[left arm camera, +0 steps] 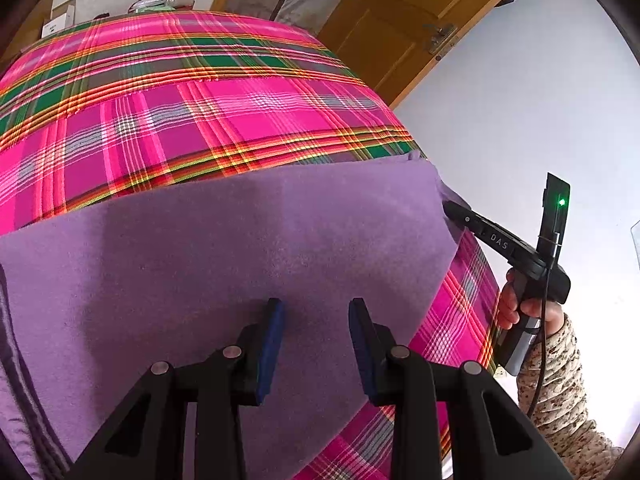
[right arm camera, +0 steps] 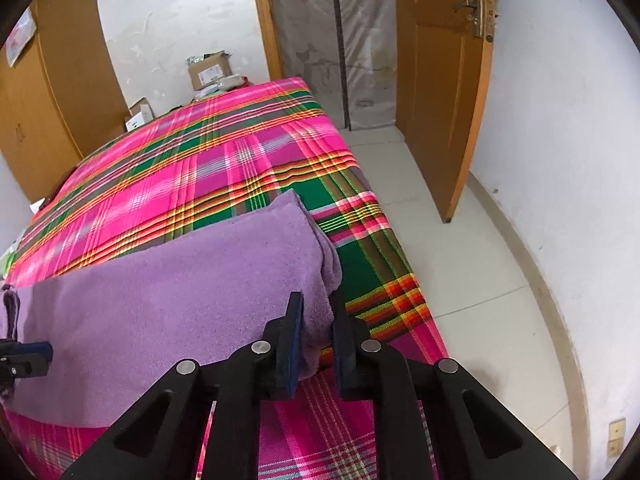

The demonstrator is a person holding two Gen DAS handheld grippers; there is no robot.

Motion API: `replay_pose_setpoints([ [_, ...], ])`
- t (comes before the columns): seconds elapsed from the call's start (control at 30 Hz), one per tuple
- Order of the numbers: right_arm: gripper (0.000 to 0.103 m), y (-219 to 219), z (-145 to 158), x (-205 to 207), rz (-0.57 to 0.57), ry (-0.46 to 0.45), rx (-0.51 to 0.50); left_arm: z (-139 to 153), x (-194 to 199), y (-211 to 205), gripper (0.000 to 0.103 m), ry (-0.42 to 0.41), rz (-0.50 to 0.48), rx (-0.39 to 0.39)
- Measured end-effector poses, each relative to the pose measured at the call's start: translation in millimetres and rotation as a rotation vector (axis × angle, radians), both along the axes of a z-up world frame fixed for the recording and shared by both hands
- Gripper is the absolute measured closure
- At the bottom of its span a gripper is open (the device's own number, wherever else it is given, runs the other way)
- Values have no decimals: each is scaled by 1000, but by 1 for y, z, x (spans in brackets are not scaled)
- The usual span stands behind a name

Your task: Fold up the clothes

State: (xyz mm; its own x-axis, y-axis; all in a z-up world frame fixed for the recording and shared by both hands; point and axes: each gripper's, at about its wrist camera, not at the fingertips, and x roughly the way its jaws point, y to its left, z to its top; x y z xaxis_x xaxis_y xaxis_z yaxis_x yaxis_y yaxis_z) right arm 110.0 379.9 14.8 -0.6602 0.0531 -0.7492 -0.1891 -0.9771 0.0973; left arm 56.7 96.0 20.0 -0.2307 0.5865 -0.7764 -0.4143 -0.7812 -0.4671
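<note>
A purple fleece garment [left arm camera: 240, 240] lies flat and folded on a bed under a pink, green and orange plaid cover [left arm camera: 240, 112]. My left gripper [left arm camera: 316, 312] hovers over the garment's near part, its blue pads apart with nothing pinched: open. In the right wrist view my right gripper [right arm camera: 317, 316] has the garment's [right arm camera: 180, 280] thick folded right edge pinched between its pads. From the left wrist view the right gripper [left arm camera: 450, 208] reaches that same edge from the right, held by a hand [left arm camera: 532, 304] in a patterned sleeve. The left gripper [right arm camera: 40, 348] shows at the far left edge.
The plaid cover [right arm camera: 200, 168] ends at the bed's right side, beside a white tiled floor [right arm camera: 460, 260]. An open wooden door [right arm camera: 440, 80] stands by the white wall. Cardboard boxes [right arm camera: 210, 70] sit beyond the bed's far end.
</note>
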Motion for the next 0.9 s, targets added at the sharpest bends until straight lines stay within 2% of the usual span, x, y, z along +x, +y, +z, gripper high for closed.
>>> replay_pose_setpoints([
  [0.27, 90, -10, 20, 11, 5, 78, 6, -4, -1, 4, 69, -55, -19, 81],
  [0.6, 90, -37, 60, 23, 76, 178, 28, -9, -14, 13, 69, -100, -41, 99],
  [0.9, 90, -72, 95, 36, 183, 268, 23, -10, -13, 13, 69, -98, -45, 108],
])
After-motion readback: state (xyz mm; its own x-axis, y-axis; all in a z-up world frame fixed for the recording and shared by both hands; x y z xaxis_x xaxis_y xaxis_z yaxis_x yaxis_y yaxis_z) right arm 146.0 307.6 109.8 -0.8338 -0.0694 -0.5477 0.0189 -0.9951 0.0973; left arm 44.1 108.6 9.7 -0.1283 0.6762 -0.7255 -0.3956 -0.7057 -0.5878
